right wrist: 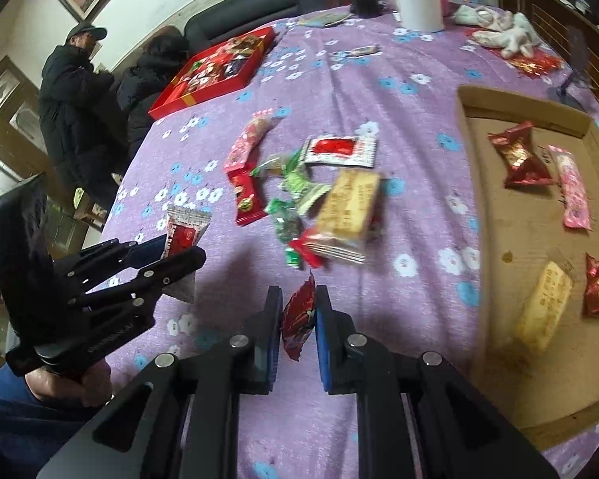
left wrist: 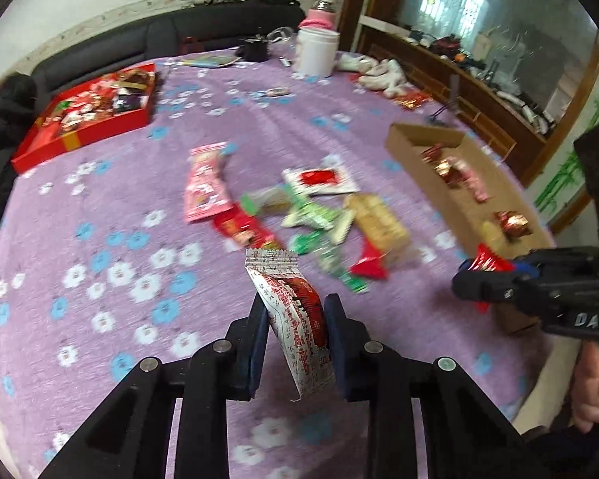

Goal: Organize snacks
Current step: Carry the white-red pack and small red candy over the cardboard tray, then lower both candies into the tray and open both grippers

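Both grippers, left (left wrist: 295,343) and right (right wrist: 298,319), jaws clamped.

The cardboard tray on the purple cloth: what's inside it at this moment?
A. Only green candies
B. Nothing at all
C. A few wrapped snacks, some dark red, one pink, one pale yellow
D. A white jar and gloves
C: the right wrist view shows the cardboard tray holding dark red wrapped snacks, a pink packet and a pale yellow bar, with no green candies.

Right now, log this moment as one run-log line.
left gripper: shut on white-red packet | right gripper: shut on red packet | cardboard box: five snacks | loose pile: on table
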Demonstrator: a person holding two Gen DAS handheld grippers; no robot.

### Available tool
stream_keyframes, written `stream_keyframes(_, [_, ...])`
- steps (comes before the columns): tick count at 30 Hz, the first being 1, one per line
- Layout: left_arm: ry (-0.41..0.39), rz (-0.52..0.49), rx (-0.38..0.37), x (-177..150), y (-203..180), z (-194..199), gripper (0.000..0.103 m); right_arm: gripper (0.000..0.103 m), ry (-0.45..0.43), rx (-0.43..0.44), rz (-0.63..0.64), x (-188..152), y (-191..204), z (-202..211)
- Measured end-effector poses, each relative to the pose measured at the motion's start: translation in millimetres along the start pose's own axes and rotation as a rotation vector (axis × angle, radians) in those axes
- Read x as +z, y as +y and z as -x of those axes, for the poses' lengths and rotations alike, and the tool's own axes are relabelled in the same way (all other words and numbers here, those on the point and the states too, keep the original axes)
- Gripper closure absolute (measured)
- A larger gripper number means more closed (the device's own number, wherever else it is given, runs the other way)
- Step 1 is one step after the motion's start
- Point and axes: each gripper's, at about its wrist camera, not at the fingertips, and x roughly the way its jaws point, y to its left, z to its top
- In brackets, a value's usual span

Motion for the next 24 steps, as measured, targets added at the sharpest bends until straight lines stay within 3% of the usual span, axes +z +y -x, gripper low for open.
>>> stream_keyframes(11, [0.005, -0.072, -0.079, 26.5, -51.6, -12.6, 0.074, 0.088, -0.040, -0.045, -0.112, -7.4, -50.6, 24.7])
stream_keyframes(24, [0.028, -0.241, -0.190, 53.6, -149.1, -37.9, 0.075, 0.088, -0.060, -0.098, -0.232, -19.0, -115.0, 48.4])
